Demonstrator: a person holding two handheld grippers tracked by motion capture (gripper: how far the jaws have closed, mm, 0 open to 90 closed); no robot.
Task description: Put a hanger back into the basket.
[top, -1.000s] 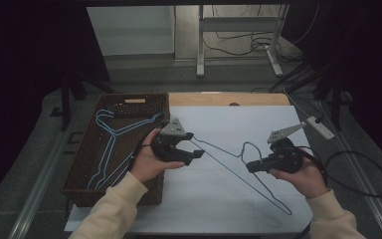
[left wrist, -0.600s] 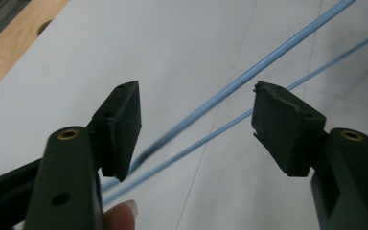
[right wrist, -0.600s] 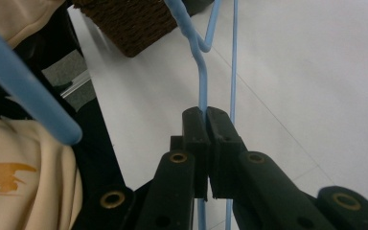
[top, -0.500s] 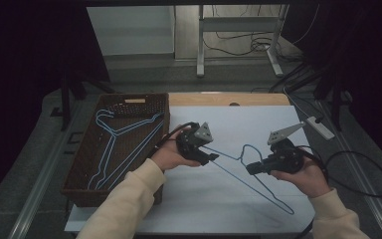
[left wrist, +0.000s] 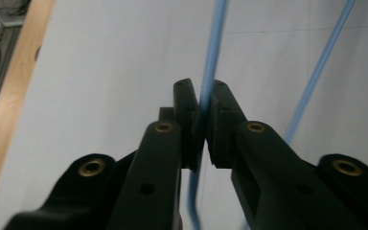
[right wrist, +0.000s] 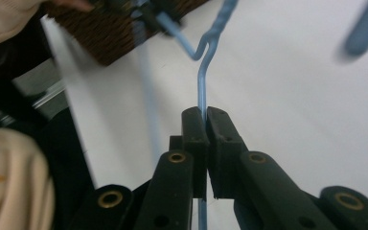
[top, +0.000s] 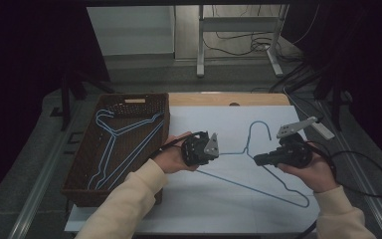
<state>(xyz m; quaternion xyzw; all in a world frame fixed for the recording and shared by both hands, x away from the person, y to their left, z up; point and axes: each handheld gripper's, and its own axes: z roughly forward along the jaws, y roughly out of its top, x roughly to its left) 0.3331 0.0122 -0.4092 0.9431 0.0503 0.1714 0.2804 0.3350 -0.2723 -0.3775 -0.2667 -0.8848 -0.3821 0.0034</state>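
A blue wire hanger (top: 278,191) lies on the white tabletop (top: 219,209), its hook pointing to the far side. My left gripper (top: 218,151) has just been closing, and its jaws now pinch the hanger's wire left of the neck. The left gripper view has the blue wire (left wrist: 212,48) running up from between the pressed pads of that gripper (left wrist: 202,98). My right gripper (top: 255,160) is shut on the wire right of the neck. In the right gripper view its jaws (right wrist: 202,115) clamp the hanger (right wrist: 201,79) just below the twisted neck.
A brown woven basket (top: 134,100) stands at the table's left with more blue hangers (top: 114,144) lying in it. A wooden strip (top: 229,98) edges the table's far side. Cables trail from the right gripper over the table's right edge (top: 368,169).
My left hand has moved right from beside the basket to the hanger, and its jaws went from open to shut on the wire. The right gripper has kept still on the hanger.
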